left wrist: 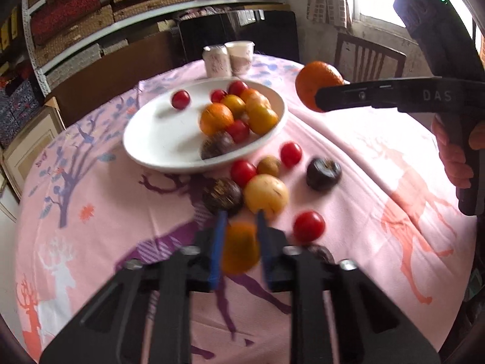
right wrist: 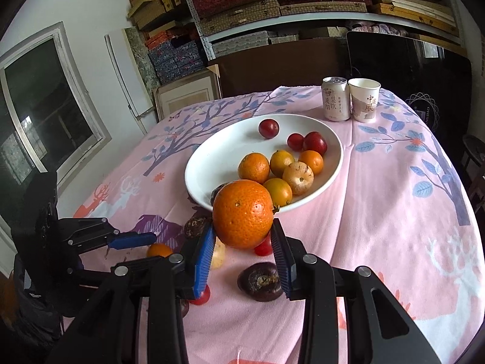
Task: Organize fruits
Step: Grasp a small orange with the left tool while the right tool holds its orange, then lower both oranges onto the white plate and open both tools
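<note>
My right hand-held gripper is clamped on a large orange, lifted off the worktop and hanging in the lower centre of the right wrist view, just short of the near rim of the white bowl. The pads bite its lower half, below the widest girth, so I judge the hold a little low: a firm round fruit with waxy, dimpled peel can squirt upward if squeezed harder. It looks moderately heavy for its size, stiff enough to take pressure, not fragile.

My left hand-held gripper is closed on a small orange fruit, bottom centre of the left wrist view; that picture is blurred, so I think it is a kumquat or small mandarin but cannot be sure. It should be light, with thinner skin, and wants a gentle pinch across its middle.

Loose on the cloth, centre of that view, lie red cherry tomatoes, a pale yellow fruit and dark wrinkled fruits. The tomatoes are smooth, soft and liable to roll or burst; I would take them lightly across the widest part.
</note>
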The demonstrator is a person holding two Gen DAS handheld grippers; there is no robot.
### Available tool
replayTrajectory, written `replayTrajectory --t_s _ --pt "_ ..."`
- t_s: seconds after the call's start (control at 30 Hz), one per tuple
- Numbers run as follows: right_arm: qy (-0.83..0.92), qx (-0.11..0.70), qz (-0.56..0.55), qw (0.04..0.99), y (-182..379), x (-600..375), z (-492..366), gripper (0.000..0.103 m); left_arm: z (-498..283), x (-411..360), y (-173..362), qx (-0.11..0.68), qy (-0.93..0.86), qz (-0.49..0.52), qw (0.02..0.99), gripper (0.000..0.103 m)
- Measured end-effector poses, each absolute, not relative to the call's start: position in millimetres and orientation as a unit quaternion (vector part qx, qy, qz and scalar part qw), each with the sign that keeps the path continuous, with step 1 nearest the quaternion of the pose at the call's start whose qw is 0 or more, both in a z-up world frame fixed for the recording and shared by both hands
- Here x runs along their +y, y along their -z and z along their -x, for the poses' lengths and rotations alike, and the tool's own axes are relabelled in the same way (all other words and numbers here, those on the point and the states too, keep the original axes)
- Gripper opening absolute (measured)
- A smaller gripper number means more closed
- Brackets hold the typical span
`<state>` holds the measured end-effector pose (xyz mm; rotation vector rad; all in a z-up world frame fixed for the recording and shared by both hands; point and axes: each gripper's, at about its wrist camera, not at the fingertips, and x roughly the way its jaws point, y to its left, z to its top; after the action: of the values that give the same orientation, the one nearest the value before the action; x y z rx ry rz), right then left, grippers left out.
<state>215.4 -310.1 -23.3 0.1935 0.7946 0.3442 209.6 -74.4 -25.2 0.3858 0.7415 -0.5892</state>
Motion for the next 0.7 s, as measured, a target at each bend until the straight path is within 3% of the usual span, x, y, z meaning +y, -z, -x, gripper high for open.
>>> replayTrajectory --t_s 0.2,0.23,0.27,0.3,0.37,0.47,0.57,0.6,0.63,0.7 --pt "-0.168 0.377 -0.096 0.906 18 -308 -256 0.037 -238 -59 11 0.357 0.266 -0.148 0.883 0.013" --pt "-0.174 0.379 -0.097 0.904 19 -307 -257 0.037 -236 -56 12 0.357 0.262 -0.147 0.885 0.016" --pt "-0.176 0.38 -0.092 0.903 20 -305 -258 0.037 -234 -53 13 0.356 0.258 -0.146 0.886 0.037" --pt "-0.178 0.382 -0.086 0.903 22 -303 -257 0.037 -231 -51 15 0.354 0.255 -0.147 0.888 0.066" --pt "-0.184 0.387 -0.083 0.9 25 -299 -256 0.037 -225 -50 21 0.351 0.248 -0.156 0.889 0.084" --pt "-0.188 0.394 -0.084 0.896 30 -295 -254 0.037 -218 -58 38 0.359 0.248 -0.194 0.879 0.093" --pt "-0.191 0.399 -0.084 0.893 34 -292 -253 0.037 -220 -69 65 0.379 0.226 -0.242 0.864 0.093" --pt "-0.191 0.4 -0.084 0.892 34 -292 -252 0.037 -222 -70 73 0.392 0.223 -0.242 0.859 0.082" --pt "-0.192 0.4 -0.083 0.892 34 -291 -251 0.037 -222 -68 72 0.388 0.239 -0.217 0.863 0.057" --pt "-0.188 0.398 -0.075 0.895 34 -291 -249 0.037 -225 -68 69 0.417 0.272 -0.185 0.847 0.034"
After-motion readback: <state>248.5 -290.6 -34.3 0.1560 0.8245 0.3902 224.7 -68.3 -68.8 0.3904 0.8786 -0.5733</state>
